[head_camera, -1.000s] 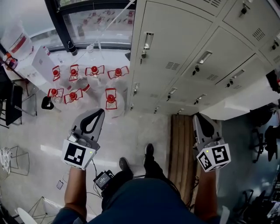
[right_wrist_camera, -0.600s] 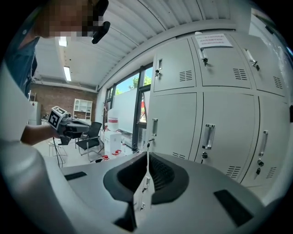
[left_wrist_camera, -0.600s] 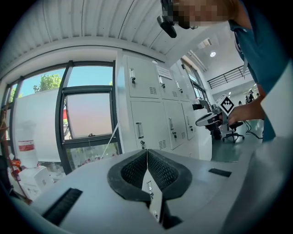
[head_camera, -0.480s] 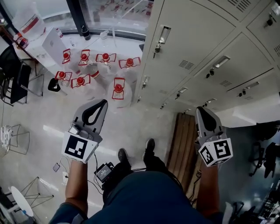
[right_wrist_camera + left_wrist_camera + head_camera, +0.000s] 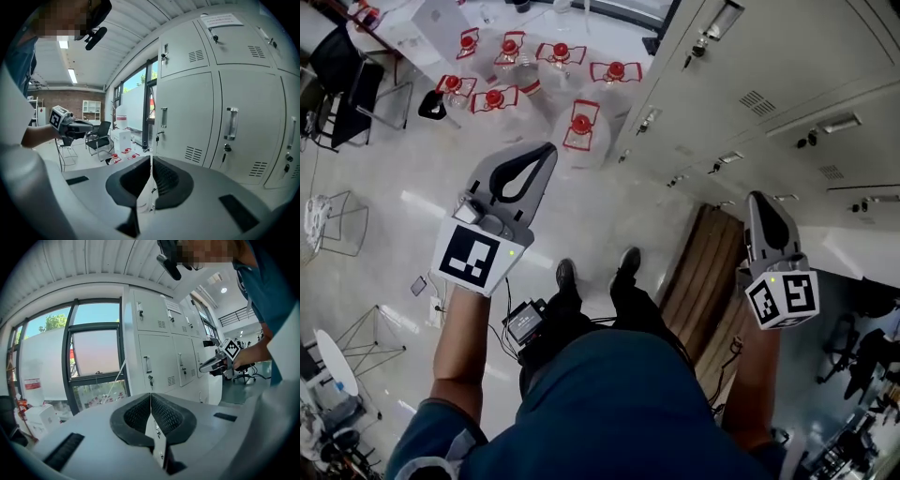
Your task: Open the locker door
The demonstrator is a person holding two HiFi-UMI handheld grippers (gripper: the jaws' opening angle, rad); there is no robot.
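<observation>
Both tools have dropped lower.
You carry the left tool and right tool closed and empty, probably because the locker doors are still far off.

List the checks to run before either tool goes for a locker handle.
1. Left tool empty: ok, jaws together on nothing.
2. Right tool empty: ok, same.
3. Jaws open for a handle: not ok, both shut.
4. Doors in the right gripper view closed: ok.
5. Tool at a handle: not ok, both short of the lockers.
6. Which door is meant: cannot tell.
</observation>
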